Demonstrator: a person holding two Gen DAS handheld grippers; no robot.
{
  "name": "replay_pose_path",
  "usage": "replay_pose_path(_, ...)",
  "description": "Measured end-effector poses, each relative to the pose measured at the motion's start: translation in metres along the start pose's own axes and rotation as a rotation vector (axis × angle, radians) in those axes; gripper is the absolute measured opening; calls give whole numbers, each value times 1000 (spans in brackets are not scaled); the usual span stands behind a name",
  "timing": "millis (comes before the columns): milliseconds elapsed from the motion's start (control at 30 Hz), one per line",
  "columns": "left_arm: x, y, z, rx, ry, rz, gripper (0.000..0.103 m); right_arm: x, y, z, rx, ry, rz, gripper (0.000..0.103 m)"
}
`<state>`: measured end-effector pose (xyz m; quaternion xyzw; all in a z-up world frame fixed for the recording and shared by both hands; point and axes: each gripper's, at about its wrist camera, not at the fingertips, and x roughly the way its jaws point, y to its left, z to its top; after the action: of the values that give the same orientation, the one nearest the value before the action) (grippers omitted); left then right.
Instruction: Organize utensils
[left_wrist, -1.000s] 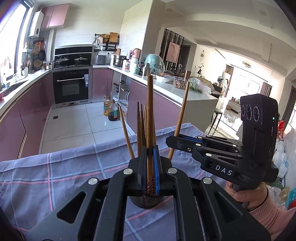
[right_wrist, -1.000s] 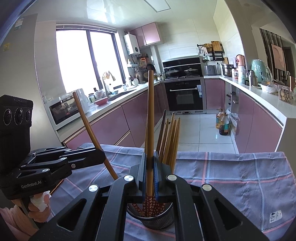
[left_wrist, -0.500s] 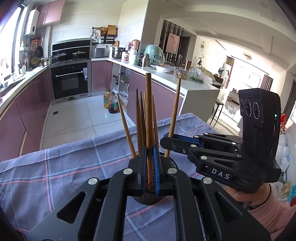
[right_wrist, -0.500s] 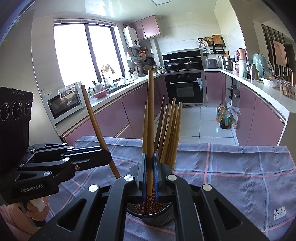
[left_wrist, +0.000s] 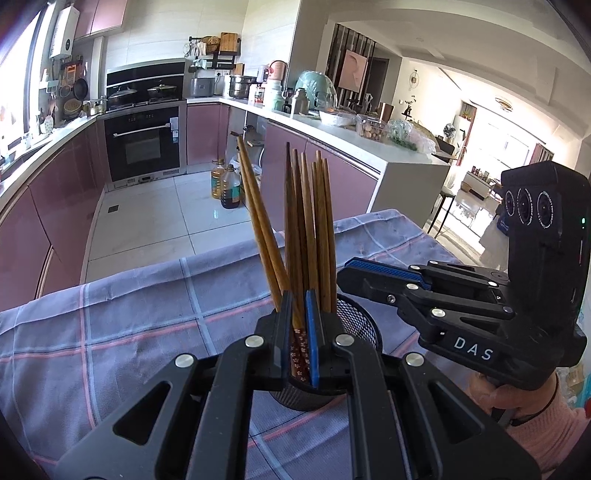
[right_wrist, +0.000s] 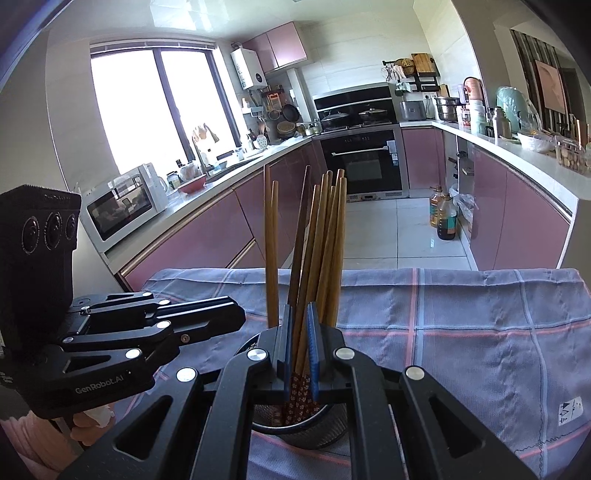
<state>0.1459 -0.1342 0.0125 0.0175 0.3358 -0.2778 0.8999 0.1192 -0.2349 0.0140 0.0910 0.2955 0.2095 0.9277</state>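
Observation:
A black mesh holder (left_wrist: 364, 325) stands on the checked cloth with several brown chopsticks (left_wrist: 321, 229) upright in it. My left gripper (left_wrist: 297, 299) hangs just over its near rim, its blue pads shut on a dark chopstick (left_wrist: 291, 221) whose patterned lower end reaches into the holder. In the right wrist view my right gripper (right_wrist: 300, 310) sits above the same holder (right_wrist: 332, 432), pads close around a chopstick (right_wrist: 301, 236) that leans slightly right. Each gripper shows in the other's view: the right one (left_wrist: 345, 267) at the holder's right rim, the left one (right_wrist: 240, 314) at its left.
The blue and pink checked cloth (right_wrist: 461, 332) covers the table, whose far edge drops to the kitchen floor. A hand in a pink sleeve (left_wrist: 517, 402) holds the right gripper. Kitchen counters and an oven lie well beyond the table.
Both grippers have sunk toward the holder, bringing their chopsticks down among the others. The right gripper's chopstick stood straight up before and now leans.

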Motion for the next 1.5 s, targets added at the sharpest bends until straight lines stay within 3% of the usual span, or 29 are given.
replay_pose_path(100, -2, 3, -7, -5, -14, 8, 8, -4, 1, -3, -5, -6, -3, 23)
replay_pose_path(200, -10, 8, -15, -13, -44, 24, 21, -9, 4, -7, -14, -16, -5, 32)
replay_pose_path(267, -18, 12, -21, -20, -74, 53, 36, -13, 6, -10, -21, -26, -12, 44)
replay_pose_path(300, -23, 11, -25, -19, -89, 68, 39, -14, 8, -11, -26, -29, -15, 47)
replay_pose_path(333, -27, 13, -28, -22, -106, 90, 47, -15, 11, -13, -36, -32, -21, 50)
replay_pose_path(367, -33, 14, -32, -28, -126, 121, 62, -17, 12, -14, -44, -35, -27, 53)
replay_pose_path(433, -46, 17, -41, -38, -166, 161, 79, -21, 17, -18, -59, -47, -37, 70)
replay_pose_path(567, -68, 20, -55, -49, -241, 256, 97, -27, 25, -27, -78, -75, -65, 85)
replay_pose_path(700, -86, 20, -67, -54, -288, 313, 97, -34, 30, -34, -86, -111, -86, 97)
replay_pose_path(867, -100, 14, -87, -34, -310, 381, 97, -40, 38, -44, -99, -134, -96, 97)
replay_pose_path(1267, -143, 4, -115, -68, -438, 449, 97, -52, 54, -65, -120, -220, -155, 97)
replay_pose_path(1500, -157, 4, -124, -82, -459, 471, 97, -59, 66, -73, -150, -271, -193, 97)
